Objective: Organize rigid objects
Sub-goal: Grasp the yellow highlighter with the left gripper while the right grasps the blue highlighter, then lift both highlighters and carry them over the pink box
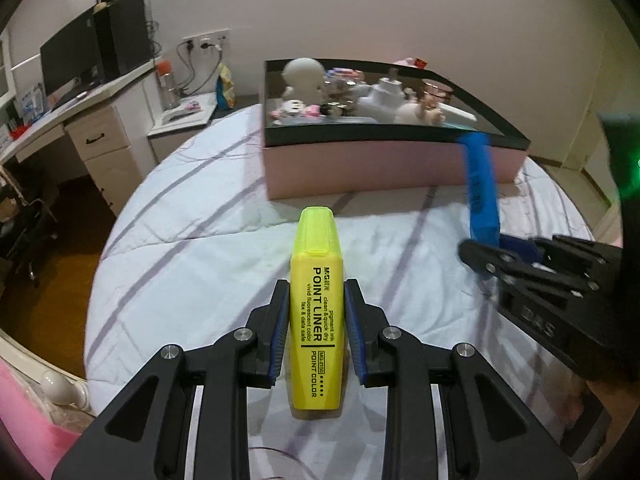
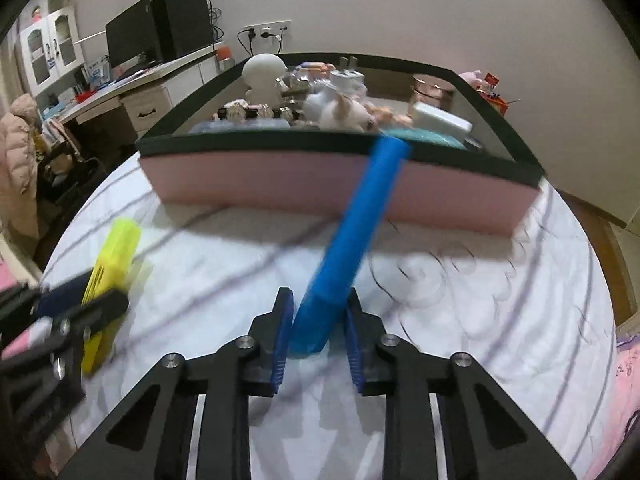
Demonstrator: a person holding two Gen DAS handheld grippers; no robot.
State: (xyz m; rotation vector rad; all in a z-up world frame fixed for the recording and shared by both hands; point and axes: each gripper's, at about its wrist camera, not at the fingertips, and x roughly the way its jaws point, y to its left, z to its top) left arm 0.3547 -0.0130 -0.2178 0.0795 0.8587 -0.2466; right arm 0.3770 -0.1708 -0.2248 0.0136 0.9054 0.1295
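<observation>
Both pairs of fingers are seen closed on highlighters: the left gripper point(image 1: 316, 308) has its blue pads pressed against the flanks of a yellow highlighter point(image 1: 316, 312), and the right gripper point(image 2: 318, 320) is clamped on the lower end of a blue highlighter point(image 2: 356, 232).

A bed point(image 1: 192, 248) covered by a pale sheet with thin dark stripes fills most of both views. At twelve o'clock on it, a pink box point(image 1: 360, 168) with a black rim is set, and it is crowded with small items; a white figurine point(image 1: 302, 78) stands at its eleven o'clock corner, and a white plug adapter point(image 1: 386, 98) is seen near its middle. At ten o'clock, off the bed, a desk point(image 1: 80, 116) with a dark monitor point(image 1: 68, 60) is visible.

In the left wrist view the yellow highlighter is held upright between the fingers, its cap pointing to twelve o'clock, towards the near wall of the box but short of it. Its printed body lies between the pads, and its base reaches back past them.

In the right wrist view the blue highlighter leans towards one o'clock from the fingers, and its far end is seen against the black rim of the box; whether it touches the rim cannot be told, since that end is blurred. From there the left gripper point(image 2: 96, 300) appears at nine o'clock.
</observation>
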